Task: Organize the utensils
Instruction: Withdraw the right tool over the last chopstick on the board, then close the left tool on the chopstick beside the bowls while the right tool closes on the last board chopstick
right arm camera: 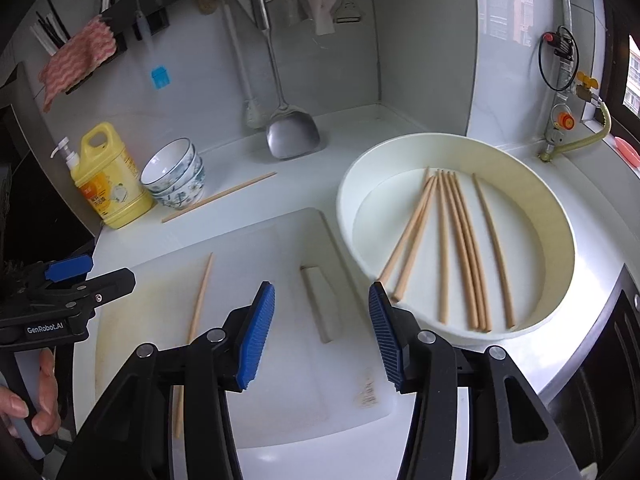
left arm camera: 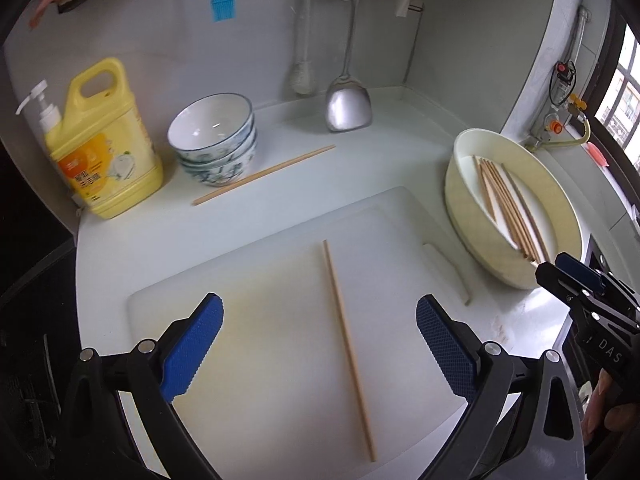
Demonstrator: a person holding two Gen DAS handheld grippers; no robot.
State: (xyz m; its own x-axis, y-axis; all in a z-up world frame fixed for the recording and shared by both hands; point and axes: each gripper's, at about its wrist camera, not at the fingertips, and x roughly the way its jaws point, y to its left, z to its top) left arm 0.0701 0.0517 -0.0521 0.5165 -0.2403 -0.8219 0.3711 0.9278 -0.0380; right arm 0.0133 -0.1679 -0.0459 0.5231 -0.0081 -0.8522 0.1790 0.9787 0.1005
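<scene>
left hand-held gripper point(left arm camera: 318, 344): blue ribbed fingers spread wide, released, grasping nothing; hovers above the white cutting board point(left arm camera: 256, 300), with the lone chopstick between the two fingers but not touching either.

right hand-held gripper point(right arm camera: 322, 332): fingers spread apart, released, empty; hovers over the board's right edge, just beside the basin's near rim.

cutting board chopstick point(left arm camera: 348, 292): single wooden stick lying flat on the board, running from the board's middle toward the near edge.

surface chopstick point(left arm camera: 264, 175): single wooden stick lying flat on the pale surface point(left arm camera: 384, 144), just in front of the bowl stack and beyond the board's far edge, set at a slant.

round basin point(right arm camera: 560, 216): cream-white, shallow, standing on the surface to the right of the board.

basin chopsticks point(right arm camera: 460, 248): a loose group lying flat on the basin floor, mostly side by side, two at the left crossing at an angle, one at the right a little apart.

bowl stack point(left arm camera: 216, 144): blue-patterned white bowls, nested upright, at the back left.

detergent jug point(left arm camera: 106, 140): yellow, upright, left of the bowls; a white pump bottle point(left arm camera: 44, 112) stands beside it.

metal spatula point(left arm camera: 348, 108): hanging against the back wall, blade resting near the surface.
</scene>
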